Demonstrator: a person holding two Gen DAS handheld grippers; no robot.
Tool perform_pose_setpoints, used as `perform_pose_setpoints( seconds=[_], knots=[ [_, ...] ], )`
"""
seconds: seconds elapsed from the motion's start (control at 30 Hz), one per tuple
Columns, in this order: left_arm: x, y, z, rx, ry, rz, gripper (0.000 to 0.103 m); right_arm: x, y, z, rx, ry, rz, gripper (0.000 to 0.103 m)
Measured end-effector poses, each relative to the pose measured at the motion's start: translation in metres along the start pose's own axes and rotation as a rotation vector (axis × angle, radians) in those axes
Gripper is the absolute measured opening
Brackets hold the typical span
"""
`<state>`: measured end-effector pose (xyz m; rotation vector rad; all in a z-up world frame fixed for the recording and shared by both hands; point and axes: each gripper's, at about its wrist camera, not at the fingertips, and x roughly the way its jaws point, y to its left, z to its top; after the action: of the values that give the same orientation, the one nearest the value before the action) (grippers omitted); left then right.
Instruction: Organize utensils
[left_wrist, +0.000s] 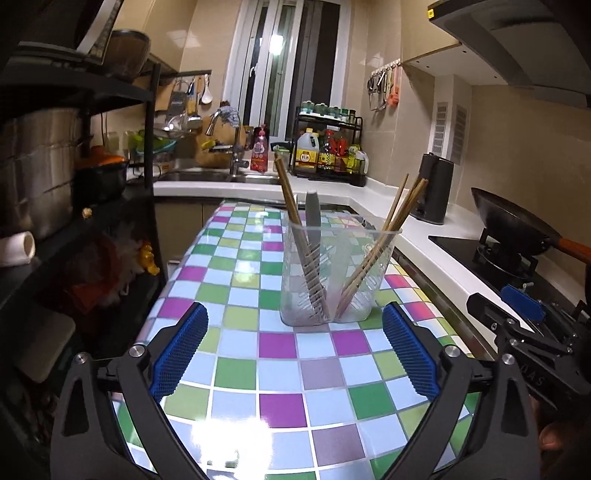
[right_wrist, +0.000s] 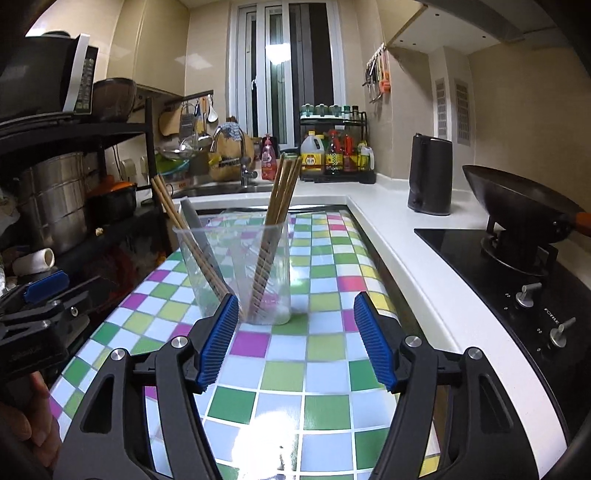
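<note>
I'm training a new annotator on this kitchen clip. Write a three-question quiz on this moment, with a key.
1. True or false: the left gripper is shut on a chopstick.
2. What stands in the clear cup on the checkered table?
A. spoons only
B. chopsticks and a grey flat utensil
C. nothing
3. Fill in: the black wok sits on the ____.

Key
1. False: both grippers, the right gripper too, are open and hold nothing.
2. B: the chopsticks lean in two bundles toward opposite sides.
3. Stove.
</note>
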<state>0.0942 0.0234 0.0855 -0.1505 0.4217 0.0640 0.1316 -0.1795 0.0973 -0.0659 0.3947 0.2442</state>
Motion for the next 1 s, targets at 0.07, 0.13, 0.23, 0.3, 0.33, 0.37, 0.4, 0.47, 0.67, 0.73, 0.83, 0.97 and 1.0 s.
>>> perform_pose_setpoints(
  seconds=[0.07,0.13,0.23,0.3,0.33,0.37,0.4,0.47,0.67,0.73,0.83,0.97,1.0],
  knots=[
    [0.005,0.000,-0.005,-0.007,0.018,0.012,0.094,0.003,0.001,-0.005,-0.004,0.007,-0.006,0.065],
    [0.009,-0.001,-0.008,0.005,0.028,0.003,0.094,0.005,0.001,-0.011,-0.008,0.017,-0.007,0.066],
    [0.008,-0.003,-0.009,0.016,0.014,0.013,0.094,0.007,0.003,-0.017,-0.014,0.028,-0.010,0.071],
    [0.009,-0.004,-0.012,0.016,0.022,0.008,0.094,0.008,0.004,-0.018,-0.022,0.028,-0.014,0.075],
    [0.009,-0.004,-0.012,0.014,0.023,0.009,0.094,0.008,0.003,-0.018,-0.021,0.027,-0.017,0.077],
    [0.010,-0.004,-0.013,0.015,0.024,0.011,0.094,0.009,0.003,-0.020,-0.018,0.028,-0.020,0.081],
    [0.011,-0.005,-0.014,0.020,0.028,0.013,0.094,0.010,0.002,-0.020,-0.015,0.035,-0.020,0.084],
    [0.013,-0.005,-0.015,0.023,0.036,0.020,0.094,0.012,0.003,-0.021,-0.016,0.042,-0.022,0.089],
    [0.014,-0.005,-0.017,0.025,0.044,0.020,0.094,0.016,0.009,-0.024,-0.042,0.056,-0.030,0.098],
    [0.015,-0.004,-0.018,0.022,0.053,0.019,0.094,0.019,0.007,-0.025,-0.038,0.073,-0.032,0.098],
    [0.017,-0.003,-0.019,0.017,0.061,0.020,0.094,0.019,0.007,-0.025,-0.037,0.070,-0.046,0.098],
    [0.018,-0.004,-0.020,0.015,0.065,0.018,0.095,0.020,0.006,-0.026,-0.033,0.073,-0.051,0.098],
    [0.018,-0.005,-0.021,0.017,0.067,0.018,0.095,0.020,0.006,-0.026,-0.032,0.074,-0.051,0.098]
  ],
)
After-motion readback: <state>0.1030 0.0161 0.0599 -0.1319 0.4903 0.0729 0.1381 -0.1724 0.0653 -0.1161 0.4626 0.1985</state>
